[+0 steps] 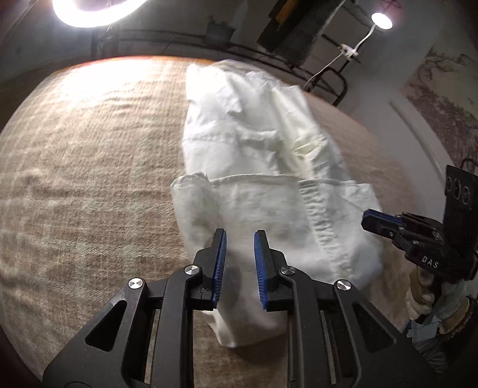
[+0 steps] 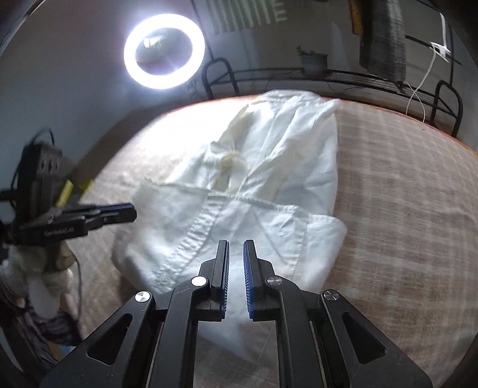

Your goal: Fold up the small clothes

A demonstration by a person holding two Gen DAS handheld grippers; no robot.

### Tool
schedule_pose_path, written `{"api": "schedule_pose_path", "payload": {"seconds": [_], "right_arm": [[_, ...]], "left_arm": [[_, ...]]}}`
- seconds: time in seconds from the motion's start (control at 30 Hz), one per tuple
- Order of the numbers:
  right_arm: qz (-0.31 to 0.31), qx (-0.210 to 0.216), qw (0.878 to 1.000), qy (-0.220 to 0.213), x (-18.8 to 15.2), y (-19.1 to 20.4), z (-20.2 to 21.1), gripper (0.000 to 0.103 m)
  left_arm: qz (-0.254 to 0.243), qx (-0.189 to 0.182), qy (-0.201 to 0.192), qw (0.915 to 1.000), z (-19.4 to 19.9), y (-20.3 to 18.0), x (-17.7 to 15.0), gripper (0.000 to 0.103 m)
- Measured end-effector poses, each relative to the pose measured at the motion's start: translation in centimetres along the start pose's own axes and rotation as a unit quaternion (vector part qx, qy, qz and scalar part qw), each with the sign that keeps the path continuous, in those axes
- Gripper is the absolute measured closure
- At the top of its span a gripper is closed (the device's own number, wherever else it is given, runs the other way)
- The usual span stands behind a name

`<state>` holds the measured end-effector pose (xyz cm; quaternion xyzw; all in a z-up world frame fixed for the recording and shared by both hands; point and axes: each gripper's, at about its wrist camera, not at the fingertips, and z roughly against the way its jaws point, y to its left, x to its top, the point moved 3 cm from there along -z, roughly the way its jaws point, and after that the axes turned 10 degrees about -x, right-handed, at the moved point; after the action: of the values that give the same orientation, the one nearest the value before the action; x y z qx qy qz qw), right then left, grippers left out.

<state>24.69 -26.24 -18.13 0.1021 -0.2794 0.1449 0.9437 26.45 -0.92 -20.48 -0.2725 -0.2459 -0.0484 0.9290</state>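
Observation:
A small white garment lies partly folded on a beige woven cloth, its near part doubled over the rest. My left gripper hovers over its near edge, jaws open with a gap and nothing between them. My right gripper hangs over the same near edge of the garment, which has a button placket, with its jaws a little apart and empty. The right gripper also shows in the left wrist view beside the garment's right edge. The left gripper shows in the right wrist view at the garment's left edge.
The beige cloth covers a table with an orange rim. A ring light shines behind the far edge, with a black metal rack, a potted plant and a small lamp beyond.

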Motion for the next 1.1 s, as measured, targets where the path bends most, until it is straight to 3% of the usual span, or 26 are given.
{"api": "schedule_pose_path", "payload": {"seconds": [0.13, 0.27, 0.43, 0.57, 0.63, 0.67, 0.73, 0.8, 0.93, 1.03, 1.1], "right_arm": [[-0.003, -0.029, 0.999, 0.041, -0.5, -0.7, -3.0, 0.096], [0.001, -0.023, 0.999, 0.048, 0.0, -1.1, -3.2, 0.097], [-0.029, -0.005, 0.999, 0.013, 2.6, -2.7, -1.5, 0.097], [-0.036, -0.013, 0.999, -0.008, 5.6, -4.5, -1.3, 0.095], [-0.052, -0.02, 0.998, -0.009, 6.9, -5.5, -1.7, 0.083], [-0.067, -0.023, 0.997, -0.012, 7.5, -6.5, -2.1, 0.066], [-0.098, -0.017, 0.995, -0.015, 8.2, -8.6, -3.2, 0.056], [-0.123, -0.007, 0.992, -0.005, 8.4, -10.1, -4.6, 0.056], [-0.159, 0.042, 0.986, 0.012, 8.8, -12.2, -7.5, 0.056], [-0.158, 0.072, 0.985, 0.018, 8.9, -12.3, -8.9, 0.057], [-0.154, 0.084, 0.984, 0.02, 9.1, -12.3, -9.7, 0.068]], "left_arm": [[0.005, 0.019, 0.013, 0.9997, -1.4, 1.2, -0.1, 0.086], [0.005, 0.026, 0.005, 0.9996, -0.8, 1.1, 0.8, 0.086], [0.008, 0.009, -0.029, 0.9995, 1.0, 0.3, 4.0, 0.086], [0.007, -0.015, -0.047, 0.9988, 1.6, -0.8, 7.2, 0.086], [0.007, -0.03, -0.052, 0.9982, 1.4, -1.3, 8.9, 0.086], [0.009, -0.037, -0.052, 0.9979, 1.1, -1.4, 9.6, 0.086], [0.016, -0.051, -0.045, 0.9975, -0.1, -1.5, 11.3, 0.086], [0.023, -0.069, -0.029, 0.997, -2.1, -1.7, 13.0, 0.084], [0.037, -0.123, -0.001, 0.9917, -7.0, -3.0, 16.6, 0.054], [0.05, -0.136, 0.018, 0.9892, -11.3, -3.5, 18.8, 0.054], [0.067, -0.142, 0.034, 0.987, -14.3, -3.4, 19.7, 0.054]]}}
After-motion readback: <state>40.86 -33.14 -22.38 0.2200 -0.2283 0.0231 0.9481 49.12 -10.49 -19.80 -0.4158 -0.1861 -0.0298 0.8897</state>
